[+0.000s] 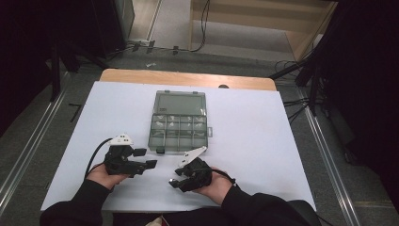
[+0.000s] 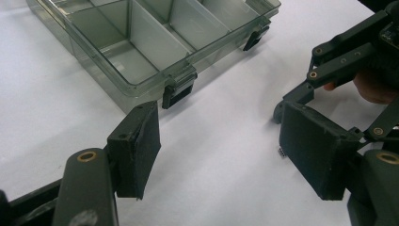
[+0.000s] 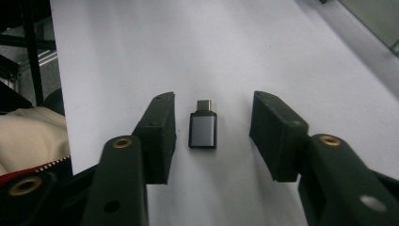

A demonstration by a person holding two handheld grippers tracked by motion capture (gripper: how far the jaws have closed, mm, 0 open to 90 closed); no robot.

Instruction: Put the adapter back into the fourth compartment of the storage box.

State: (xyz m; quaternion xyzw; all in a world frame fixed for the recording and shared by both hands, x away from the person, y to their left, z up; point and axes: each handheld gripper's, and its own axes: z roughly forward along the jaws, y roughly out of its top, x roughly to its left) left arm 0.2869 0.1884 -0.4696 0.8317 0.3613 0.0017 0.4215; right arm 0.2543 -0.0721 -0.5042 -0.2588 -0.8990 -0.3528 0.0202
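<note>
At frame centre, adapter point(image 3: 203, 129): flat, between parted jaws.
Right gripper point(image 3: 211, 136): untouching; should be centred, closed squarely.
Left gripper point(image 2: 226, 155): apart, empty.

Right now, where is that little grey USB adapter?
In the right gripper view the adapter lies flat on the white table, between the right tool's open jaws, touching neither.

Organizer box point(image 1: 179, 121) (lid open) beyond tools

a lab: floor rails point(image 1: 28, 141), loose cables point(image 1: 301, 101), covered table point(image 1: 263, 141).
</note>
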